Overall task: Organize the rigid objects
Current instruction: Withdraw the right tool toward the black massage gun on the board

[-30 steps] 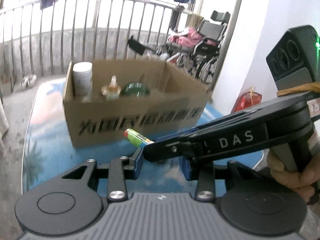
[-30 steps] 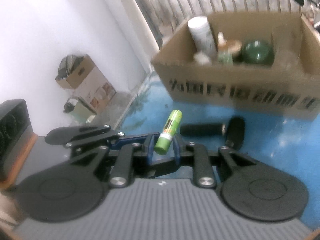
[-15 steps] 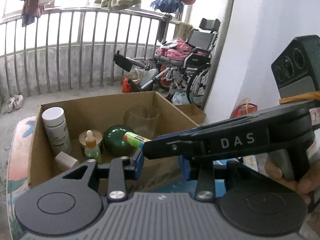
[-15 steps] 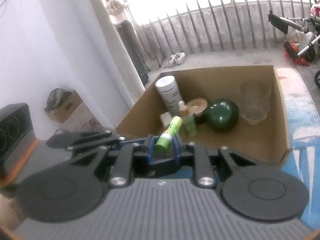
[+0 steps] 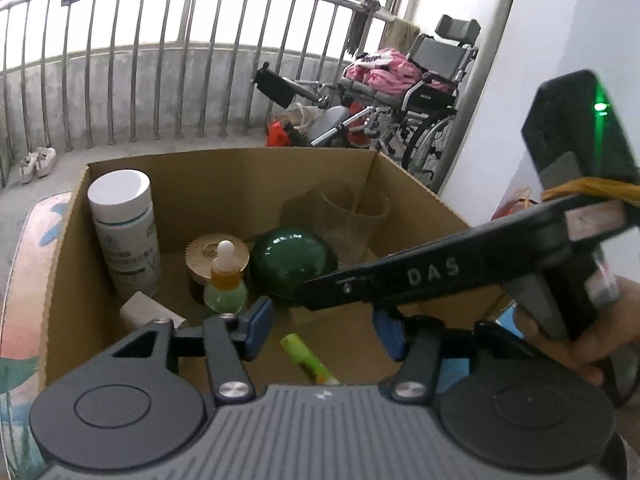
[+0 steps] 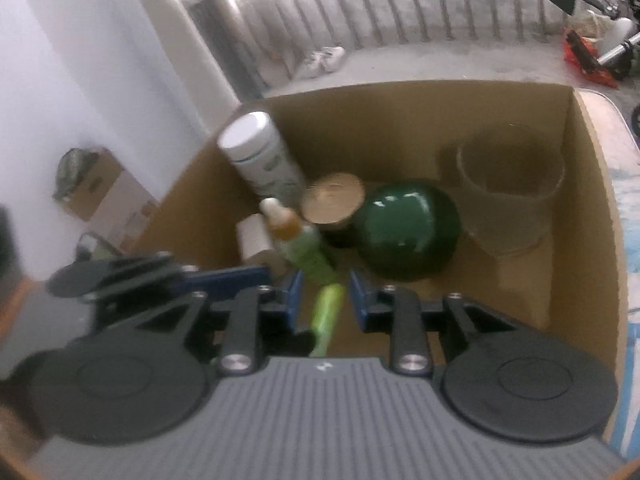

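A green glue stick [image 5: 309, 358] lies loose on the floor of the cardboard box [image 5: 224, 168]; it also shows in the right wrist view [image 6: 327, 312], below and between the parted blue pads. My right gripper [image 6: 325, 295] is open above the box [image 6: 592, 184] and reaches across the left wrist view [image 5: 400, 280]. My left gripper [image 5: 322, 324] is open and empty over the box's near side. In the box stand a white bottle [image 5: 122, 224], a dropper bottle [image 5: 225, 280], a gold-lidded jar [image 5: 212, 245], a green round object [image 5: 294, 258] and a clear cup [image 5: 352, 216].
The box sits on a table with a blue and pink printed top [image 5: 24, 264]. A small white block [image 5: 144, 312] lies in the box's near left corner. A balcony railing [image 5: 160, 60], a wheelchair [image 5: 424, 92] and a white wall [image 5: 520, 60] lie beyond.
My right gripper carried the glue stick over the box, opened and let it go; the stick now lies on the box floor. My left gripper opened wider.
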`<state>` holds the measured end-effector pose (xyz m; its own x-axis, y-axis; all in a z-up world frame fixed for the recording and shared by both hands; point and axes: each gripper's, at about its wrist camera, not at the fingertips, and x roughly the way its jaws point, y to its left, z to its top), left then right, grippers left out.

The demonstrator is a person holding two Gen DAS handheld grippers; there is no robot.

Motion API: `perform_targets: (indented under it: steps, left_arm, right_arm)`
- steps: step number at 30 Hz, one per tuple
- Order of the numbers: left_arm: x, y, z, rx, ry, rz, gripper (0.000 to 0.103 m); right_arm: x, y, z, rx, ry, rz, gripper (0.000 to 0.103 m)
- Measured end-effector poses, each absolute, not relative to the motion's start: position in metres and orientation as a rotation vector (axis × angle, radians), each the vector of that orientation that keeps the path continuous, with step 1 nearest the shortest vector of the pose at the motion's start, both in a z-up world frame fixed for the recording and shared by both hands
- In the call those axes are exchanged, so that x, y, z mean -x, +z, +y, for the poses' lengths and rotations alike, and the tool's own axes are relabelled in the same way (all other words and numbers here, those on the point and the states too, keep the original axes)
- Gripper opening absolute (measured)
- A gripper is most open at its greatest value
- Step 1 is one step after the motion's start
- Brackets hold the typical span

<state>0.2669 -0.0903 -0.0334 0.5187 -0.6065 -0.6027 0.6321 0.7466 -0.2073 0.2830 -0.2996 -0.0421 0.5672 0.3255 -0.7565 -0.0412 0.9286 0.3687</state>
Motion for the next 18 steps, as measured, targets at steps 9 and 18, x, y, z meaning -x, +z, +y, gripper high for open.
perform_targets:
  steps: [9, 18]
  left_arm:
    - [-0.227, -0.017, -0.058, -0.022, -0.783, 0.619, 0.057]
    - [-0.177, -0.012, -0.027, -0.016, -0.785, 0.607, 0.061]
  right_arm:
    - [-0.249, -0.021, -0.323, -0.363, 0.161, 0.839, 0.027]
    - [-0.163, 0.017, -0.34, -0.459, 0.094, 0.706, 0.029]
